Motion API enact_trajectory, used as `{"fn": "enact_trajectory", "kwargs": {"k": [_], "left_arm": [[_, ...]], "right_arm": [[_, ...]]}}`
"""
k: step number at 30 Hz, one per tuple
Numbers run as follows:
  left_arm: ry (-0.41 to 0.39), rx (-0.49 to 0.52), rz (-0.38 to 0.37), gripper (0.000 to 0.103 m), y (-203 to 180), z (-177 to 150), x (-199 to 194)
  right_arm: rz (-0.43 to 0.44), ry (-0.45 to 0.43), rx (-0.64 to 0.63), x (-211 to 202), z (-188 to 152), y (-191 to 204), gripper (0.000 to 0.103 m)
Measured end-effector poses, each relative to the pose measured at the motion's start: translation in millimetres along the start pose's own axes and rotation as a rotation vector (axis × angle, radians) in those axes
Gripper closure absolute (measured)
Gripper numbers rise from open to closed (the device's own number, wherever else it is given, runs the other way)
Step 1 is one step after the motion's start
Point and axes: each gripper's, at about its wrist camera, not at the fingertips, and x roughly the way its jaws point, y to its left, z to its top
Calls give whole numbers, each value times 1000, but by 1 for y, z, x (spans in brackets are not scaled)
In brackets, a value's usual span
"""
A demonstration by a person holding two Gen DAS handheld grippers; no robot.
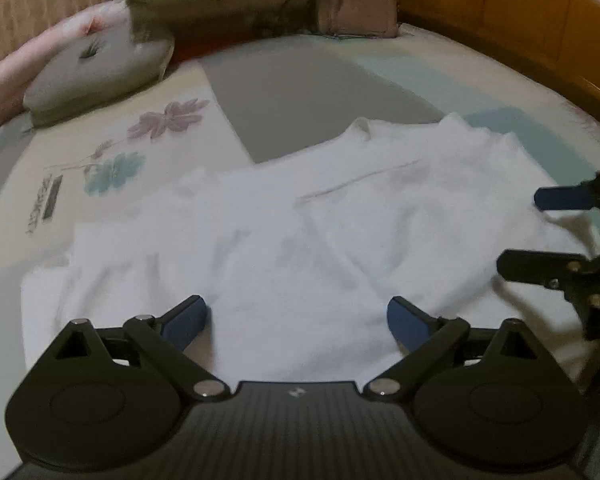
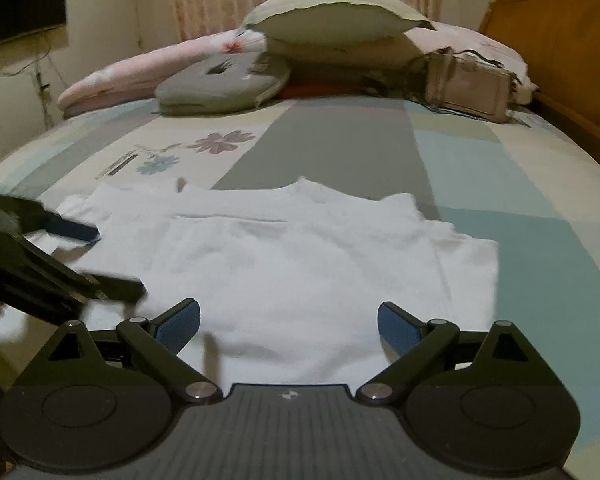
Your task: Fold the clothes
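While the white T-shirt [image 2: 284, 256] lies partly folded on the bed [image 2: 540, 184], the left tongs [image 1: 298, 318] and right tongs [image 2: 288, 326] hover over its near edge, both wide open and empty.

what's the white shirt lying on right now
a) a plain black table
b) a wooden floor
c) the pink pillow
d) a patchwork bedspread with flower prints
d: the white shirt lies spread on the patchwork bedspread, whose flower prints show just beyond it.

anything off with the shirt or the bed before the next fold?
Mostly fine. The white shirt lies partly folded, but its left edge is rumpled and uneven. Pillows and a bag are piled loosely at the far end. Nothing spilled or damaged.
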Motion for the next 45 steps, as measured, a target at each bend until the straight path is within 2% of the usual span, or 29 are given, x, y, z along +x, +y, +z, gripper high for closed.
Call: {"fn": "enact_trajectory", "kwargs": {"k": [1, 4, 6, 10, 12, 15, 22, 30, 41, 45], "left_arm": [[6, -3, 1, 4, 0, 1, -2], [4, -11, -2, 4, -1, 6, -18], [-13, -10, -4, 4, -3, 7, -29], [3, -54, 3, 4, -7, 3, -45], [33, -64, -5, 4, -12, -2, -48], [37, -50, -4, 4, -23, -11, -56], [38, -79, -36, 4, -41, -39, -78], [-22, -73, -34, 4, -43, -40, -114], [-78, -109, -67, 4, -35, -40, -130], [-109, -165, -89, 4, -22, -42, -136]], "right_arm": [[-16, 28, -10, 6, -2, 2, 5], [-25, 28, -37, -1, -8, 7, 5], [4, 17, -20, -12, -10, 7, 4], [0, 41, 39, -24, -19, 6, 3], [-3, 64, 68, -28, -25, 6, 3], [-16, 78, 76, -39, -33, 13, 3], [-47, 53, 115, -73, -36, 15, 1], [-24, 23, 186, -94, -34, 14, 0], [-48, -10, 165, -121, -31, 22, 0], [-56, -45, 137, -138, -29, 28, 0]]}}
